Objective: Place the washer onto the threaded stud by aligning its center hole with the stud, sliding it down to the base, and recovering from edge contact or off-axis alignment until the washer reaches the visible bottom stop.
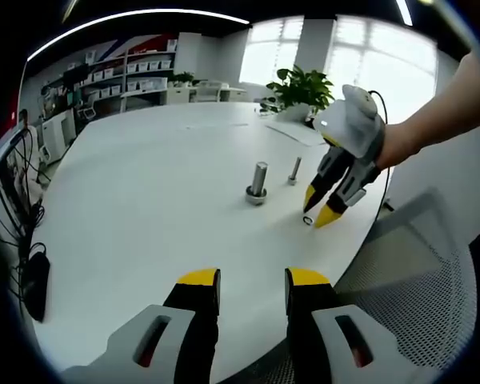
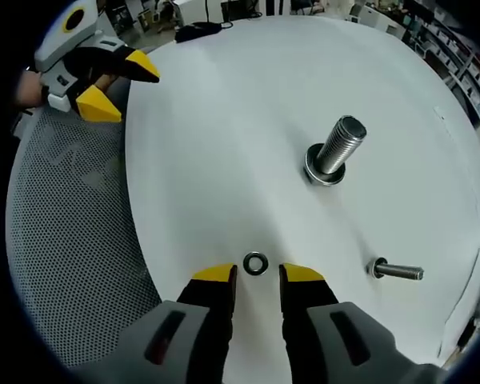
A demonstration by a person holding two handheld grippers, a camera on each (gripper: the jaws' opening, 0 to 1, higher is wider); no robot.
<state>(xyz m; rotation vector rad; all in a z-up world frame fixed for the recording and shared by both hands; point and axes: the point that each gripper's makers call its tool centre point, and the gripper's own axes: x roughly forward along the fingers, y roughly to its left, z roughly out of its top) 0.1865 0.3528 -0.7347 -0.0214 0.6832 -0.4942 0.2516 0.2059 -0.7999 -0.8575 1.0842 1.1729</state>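
A small dark washer (image 2: 255,264) lies flat on the white table (image 2: 248,128), just ahead of my right gripper (image 2: 257,274), whose yellow-tipped jaws stand open on either side of it. In the left gripper view the washer (image 1: 308,220) shows as a small ring under the right gripper (image 1: 318,206). A large threaded stud (image 2: 336,150) stands upright on its base, with a washer at its foot; it is the stud (image 1: 258,182) at mid-table. My left gripper (image 1: 252,278) is open and holds nothing, at the table's near edge, also seen as the left gripper (image 2: 116,84).
A thinner bolt (image 2: 398,271) stands to the right of the big stud, seen as the bolt (image 1: 294,170). A grey mesh chair (image 2: 64,240) sits at the table's edge. A potted plant (image 1: 304,86) and papers are at the far side.
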